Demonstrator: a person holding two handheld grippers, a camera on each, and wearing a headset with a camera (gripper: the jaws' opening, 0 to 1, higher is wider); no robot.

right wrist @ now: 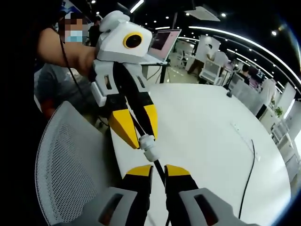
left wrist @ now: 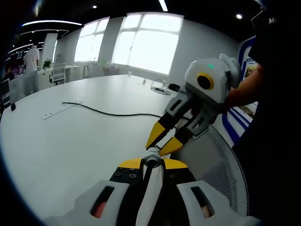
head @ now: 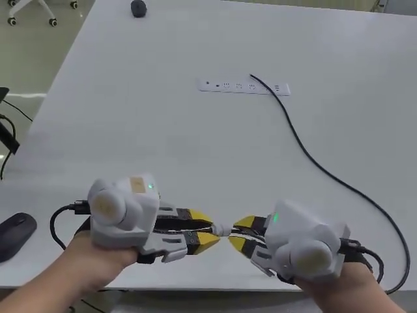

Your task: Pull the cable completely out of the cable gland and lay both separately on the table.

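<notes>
At the lower centre of the head view, by the near table (head: 130, 117) edge, the left gripper (head: 212, 231) jaws are closed on the cable gland (head: 223, 230). The right gripper (head: 234, 233) jaws pinch the cable (right wrist: 158, 169) just beside it. Open table extends above, up to the power strip (head: 244, 87), whose markings are illegible.

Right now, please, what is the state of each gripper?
Left gripper: closed, holding the white cable gland.
Right gripper: closed, holding the black cable.
</notes>
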